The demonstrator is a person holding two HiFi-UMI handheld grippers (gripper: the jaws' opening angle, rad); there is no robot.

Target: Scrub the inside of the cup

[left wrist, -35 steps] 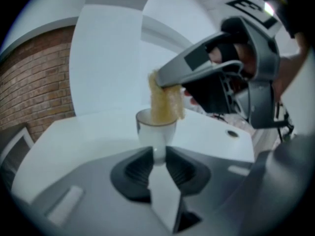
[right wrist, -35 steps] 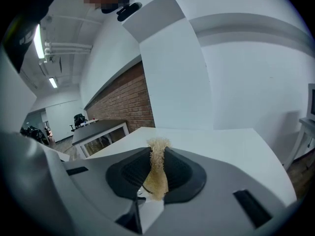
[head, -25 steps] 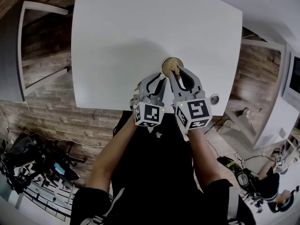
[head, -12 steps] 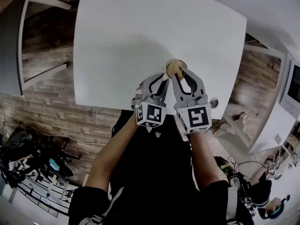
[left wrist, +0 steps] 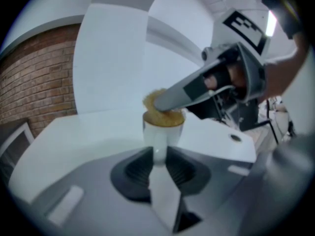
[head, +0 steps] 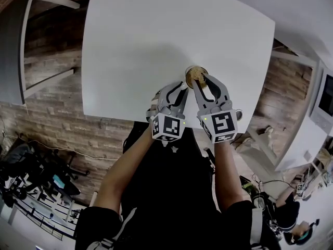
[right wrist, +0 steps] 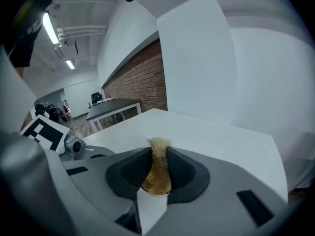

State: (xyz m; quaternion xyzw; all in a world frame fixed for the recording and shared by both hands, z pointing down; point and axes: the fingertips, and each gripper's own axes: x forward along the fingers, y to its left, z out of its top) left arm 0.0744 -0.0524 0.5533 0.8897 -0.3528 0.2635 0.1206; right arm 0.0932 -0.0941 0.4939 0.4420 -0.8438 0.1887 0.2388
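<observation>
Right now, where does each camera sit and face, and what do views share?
Head view: on the head, steeply down at the table; forearms, left gripper and right gripper show.
Left gripper view: rides that gripper, looks along jaws gripping the cup; right gripper's tip shows.
Right gripper view: rides that gripper, looks along jaws pinching the scrubber.
Shared: all three show the scrubber.

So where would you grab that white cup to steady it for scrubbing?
By its lower wall, from the near side, one finger on each flank, as the left gripper does. The cup stands upright with straight round sides, and its mouth is taken up by the scrubber, so the top must stay free.
</observation>
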